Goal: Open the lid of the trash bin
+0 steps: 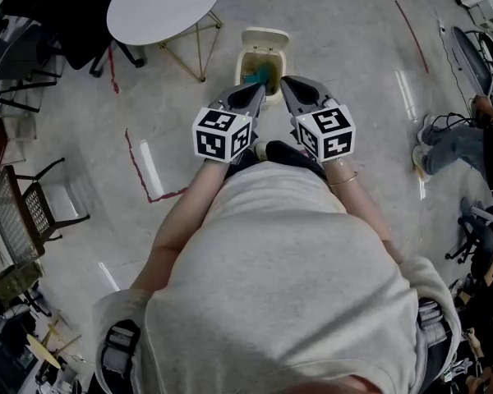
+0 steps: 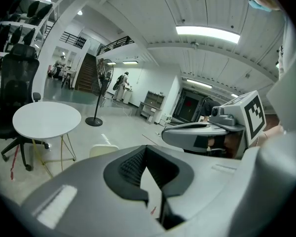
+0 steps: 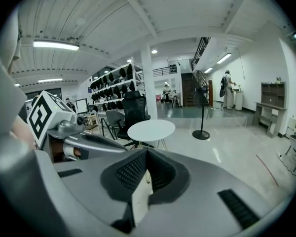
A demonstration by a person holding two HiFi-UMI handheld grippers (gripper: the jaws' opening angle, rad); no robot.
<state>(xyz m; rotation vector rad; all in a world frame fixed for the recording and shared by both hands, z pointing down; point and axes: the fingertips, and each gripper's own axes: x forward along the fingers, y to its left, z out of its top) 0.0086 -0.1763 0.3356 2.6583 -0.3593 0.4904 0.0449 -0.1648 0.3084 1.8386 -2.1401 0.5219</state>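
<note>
The cream trash bin (image 1: 261, 66) stands on the floor ahead of me, its lid (image 1: 265, 37) tilted up at the back and something teal showing inside. My left gripper (image 1: 257, 91) hangs over the bin's near left rim, and my right gripper (image 1: 288, 84) is just to the bin's right. Both point forward, side by side, each with its jaws together and nothing between them. In the left gripper view the jaws (image 2: 147, 149) meet in a narrow V, and the bin's lid (image 2: 103, 150) peeks over them. The right gripper view shows the same shut V (image 3: 147, 153).
A round white table (image 1: 164, 6) on thin yellow legs stands left of the bin, with a black office chair (image 1: 62, 19) beyond it. Mesh chairs (image 1: 33, 212) line the left. Someone sits at the right edge (image 1: 460, 142). Red tape (image 1: 140, 171) marks the floor.
</note>
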